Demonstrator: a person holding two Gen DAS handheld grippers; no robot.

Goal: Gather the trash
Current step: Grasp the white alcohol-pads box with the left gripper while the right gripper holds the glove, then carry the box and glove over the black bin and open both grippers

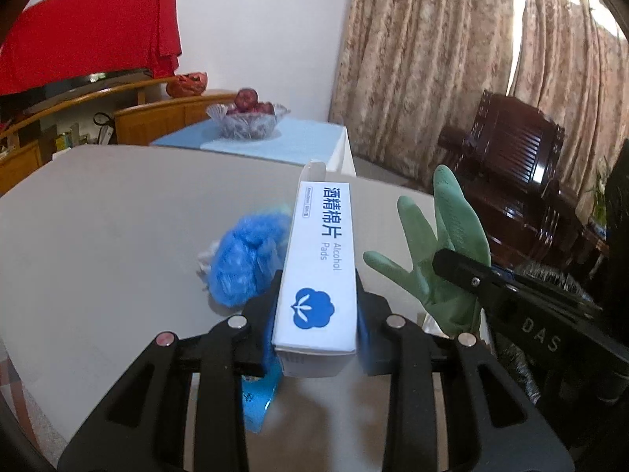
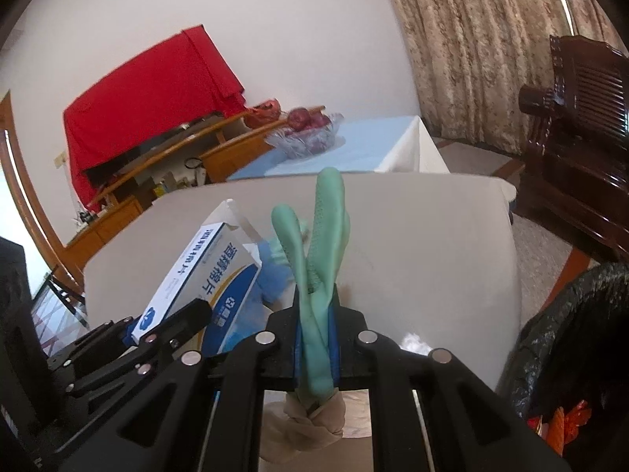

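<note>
Left wrist view: left tool (image 1: pixel 317 306) clamps the alcohol-pad box (image 1: pixel 320 271), lifted off the surface (image 1: pixel 118 212). A blue crumpled wrapper (image 1: pixel 247 259) remains uncollected beyond it.

Right wrist view: right tool (image 2: pixel 314 338), narrow, pinches the green glove (image 2: pixel 320 251). Only here appears the black-lined bin (image 2: pixel 566 330), near right; nothing seen deposited yet.

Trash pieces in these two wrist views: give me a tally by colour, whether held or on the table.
White and blue: 1, the alcohol pads box in the left gripper
Green: 1, the rubber glove in the right gripper
Blue: 1, the crumpled plastic wad on the table
Total: 3
</note>
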